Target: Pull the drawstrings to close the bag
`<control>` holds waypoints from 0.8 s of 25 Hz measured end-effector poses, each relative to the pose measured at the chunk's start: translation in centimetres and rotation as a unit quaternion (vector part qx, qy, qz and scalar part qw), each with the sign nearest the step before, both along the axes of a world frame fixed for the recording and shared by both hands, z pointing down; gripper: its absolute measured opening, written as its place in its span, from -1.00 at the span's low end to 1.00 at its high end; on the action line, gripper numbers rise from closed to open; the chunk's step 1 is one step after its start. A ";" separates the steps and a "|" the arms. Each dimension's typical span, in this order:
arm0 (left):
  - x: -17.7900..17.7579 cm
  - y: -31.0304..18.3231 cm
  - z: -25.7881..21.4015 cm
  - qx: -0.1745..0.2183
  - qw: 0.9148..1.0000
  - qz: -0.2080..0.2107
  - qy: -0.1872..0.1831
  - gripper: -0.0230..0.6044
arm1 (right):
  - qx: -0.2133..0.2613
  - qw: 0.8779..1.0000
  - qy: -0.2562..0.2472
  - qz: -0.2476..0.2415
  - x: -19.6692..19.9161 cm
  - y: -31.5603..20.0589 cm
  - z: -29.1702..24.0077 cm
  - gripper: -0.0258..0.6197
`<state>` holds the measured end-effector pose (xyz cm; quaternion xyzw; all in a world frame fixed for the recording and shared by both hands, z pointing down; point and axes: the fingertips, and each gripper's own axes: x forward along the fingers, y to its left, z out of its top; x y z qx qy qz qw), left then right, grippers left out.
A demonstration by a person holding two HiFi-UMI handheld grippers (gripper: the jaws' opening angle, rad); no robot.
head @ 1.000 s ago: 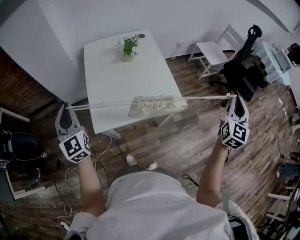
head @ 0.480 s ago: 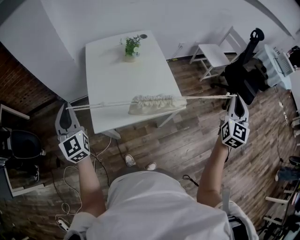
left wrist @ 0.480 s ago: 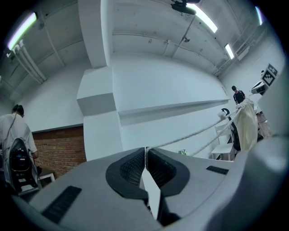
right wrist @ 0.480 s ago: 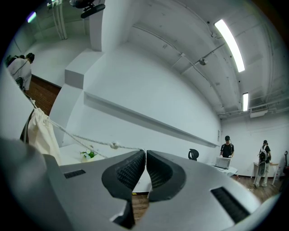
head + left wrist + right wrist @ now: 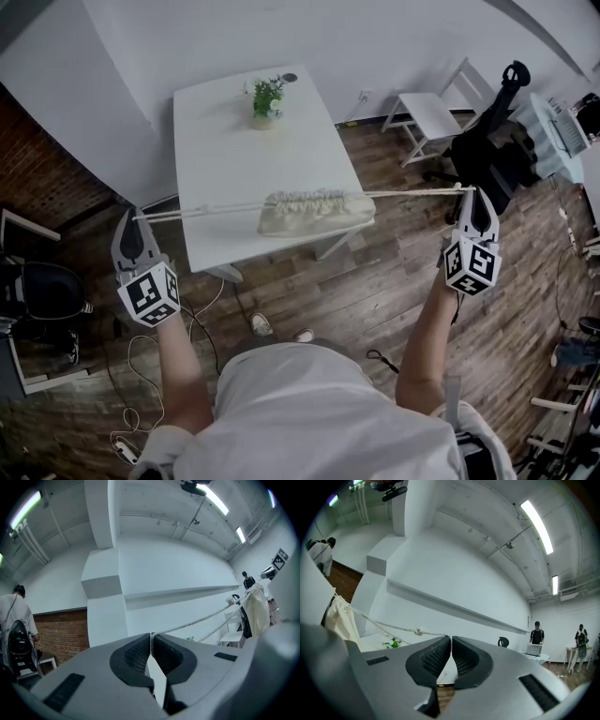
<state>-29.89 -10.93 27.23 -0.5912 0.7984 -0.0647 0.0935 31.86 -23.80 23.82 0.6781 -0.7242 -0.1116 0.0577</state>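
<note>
Bag (image 5: 314, 212) with gathered mouth, strung in the air over the near edge of the table (image 5: 234, 141), our left hand-held gripper (image 5: 134, 216) clamped tight on the left drawstrings (image 5: 202, 209), our right hand-held gripper (image 5: 472, 191) pinching the right drawstring (image 5: 412, 193), both cords taut.

The room is lit evenly by long ceiling light strips (image 5: 536, 524), which burn out to pure white in both gripper views. The head view is dimmer and a little grey. There the white worktop (image 5: 253, 141) is the brightest area and the wooden floor (image 5: 375, 281) is dark, with only soft shadows. All views bend strongly toward the edges, and the gripper views have black corners. Close to the lens the left hand-held gripper (image 5: 151, 637) and the right hand-held gripper (image 5: 451, 639) look soft, while the drawstring (image 5: 201, 619) stays fairly sharp
</note>
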 end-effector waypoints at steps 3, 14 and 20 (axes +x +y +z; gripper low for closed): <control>-0.2 -0.3 0.2 -0.001 1.000 0.001 0.001 -0.87 | -0.005 1.000 -0.010 0.000 -0.2 -0.4 0.5 -0.80; -0.9 -2.9 1.0 -0.010 1.000 0.015 0.001 -0.87 | -0.017 1.000 -0.026 0.005 -0.5 -2.1 1.6 -0.80; -1.2 -4.0 1.3 -0.019 0.999 0.020 0.021 -0.87 | -0.028 0.999 -0.040 0.000 -0.9 -2.9 2.2 -0.80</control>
